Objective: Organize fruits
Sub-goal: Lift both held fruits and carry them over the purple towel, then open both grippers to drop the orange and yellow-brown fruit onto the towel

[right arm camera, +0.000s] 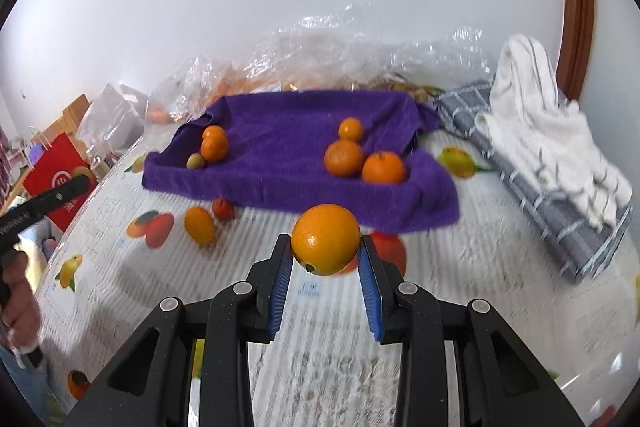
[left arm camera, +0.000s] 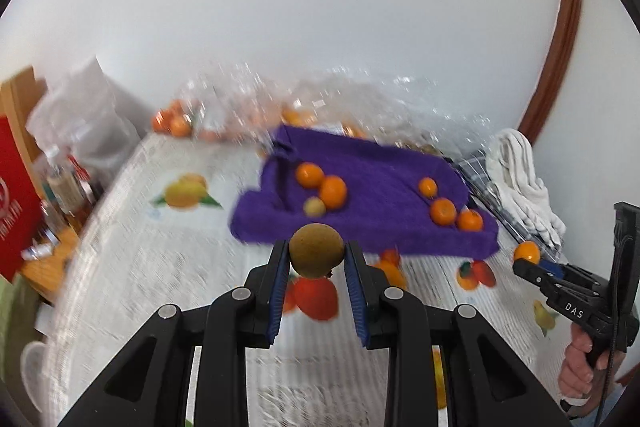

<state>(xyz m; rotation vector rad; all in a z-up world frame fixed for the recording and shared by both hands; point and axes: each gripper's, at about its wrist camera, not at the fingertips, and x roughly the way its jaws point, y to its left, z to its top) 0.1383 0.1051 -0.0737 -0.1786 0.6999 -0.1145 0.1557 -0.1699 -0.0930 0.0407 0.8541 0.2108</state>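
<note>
My left gripper is shut on a round brown-green fruit, held above the printed tablecloth. My right gripper is shut on an orange. It also shows at the right edge of the left wrist view as the right gripper, still holding the orange. Ahead lies a purple towel. On its left part sit two oranges and a small greenish fruit. Three oranges sit on its right part.
Clear plastic bags holding more oranges stand behind the towel. A grey checked cloth and a white towel lie to the right. A red bag and bottles stand left. A loose orange fruit lies before the towel.
</note>
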